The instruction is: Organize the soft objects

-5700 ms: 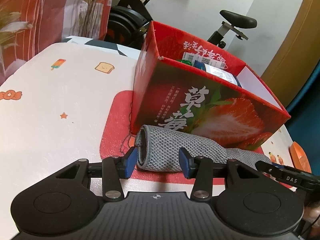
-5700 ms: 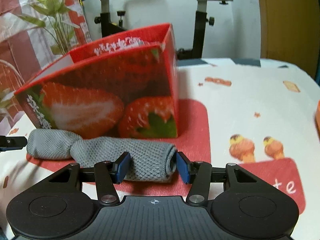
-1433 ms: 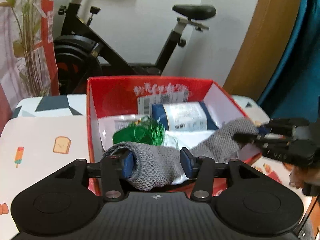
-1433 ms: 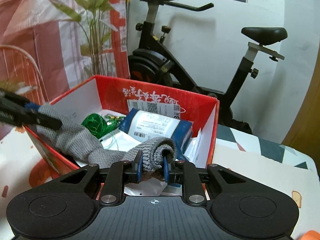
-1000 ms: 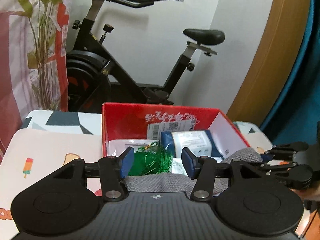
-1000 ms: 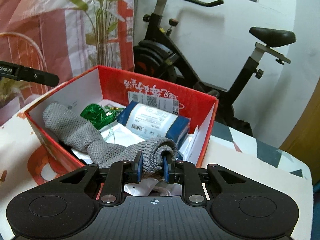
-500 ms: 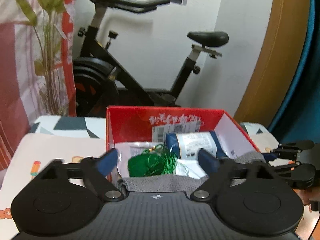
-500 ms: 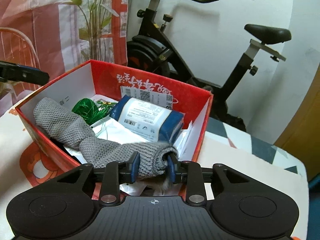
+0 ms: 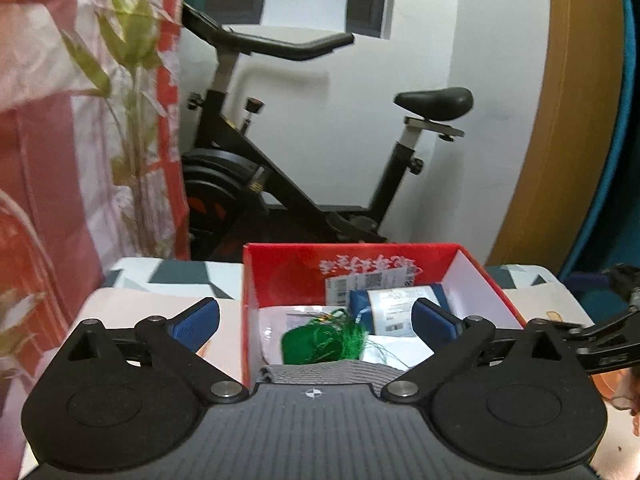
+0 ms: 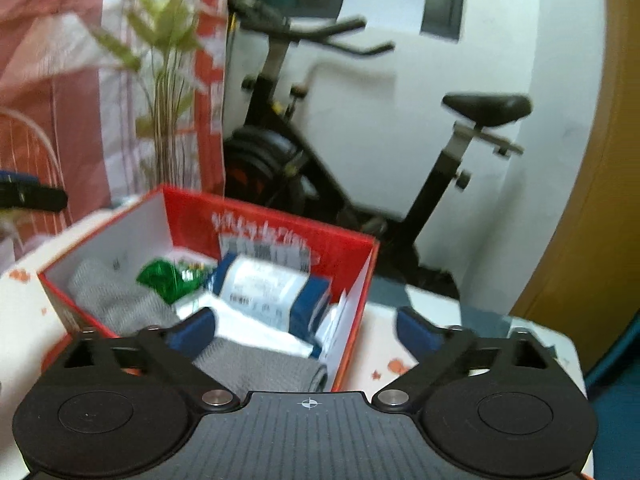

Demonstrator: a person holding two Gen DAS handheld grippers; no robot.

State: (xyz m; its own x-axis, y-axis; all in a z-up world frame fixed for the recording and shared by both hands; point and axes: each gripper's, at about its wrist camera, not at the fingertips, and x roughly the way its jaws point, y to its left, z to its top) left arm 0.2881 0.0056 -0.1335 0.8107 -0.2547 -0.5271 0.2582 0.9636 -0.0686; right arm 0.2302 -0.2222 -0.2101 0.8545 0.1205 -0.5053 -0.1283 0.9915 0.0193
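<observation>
- Your left gripper [image 9: 316, 322] and right gripper [image 10: 306, 328] are both opening wide, gripping nothing.
- The grey towel [image 10: 120, 302] is lying inside the red box [image 10: 276, 230], touching neither.

Two wrist-mounted fisheye views, each looking forward and slightly downward along its own claw, whose black body fills the lower part of the frame. The left wrist view faces the red box [image 9: 360, 276] nearly head-on from its near side, close above the bench [image 9: 132, 304]. The right wrist view looks at the same red box [image 10: 280, 236] obliquely from its right-hand corner, equally close and somewhat blurred. Both views share the box interior, the exercise bike [image 9: 288, 184] against the white wall behind it, and the plant [image 10: 160, 80] at left. Each view catches part of the opposite claw at its outer edge.
</observation>
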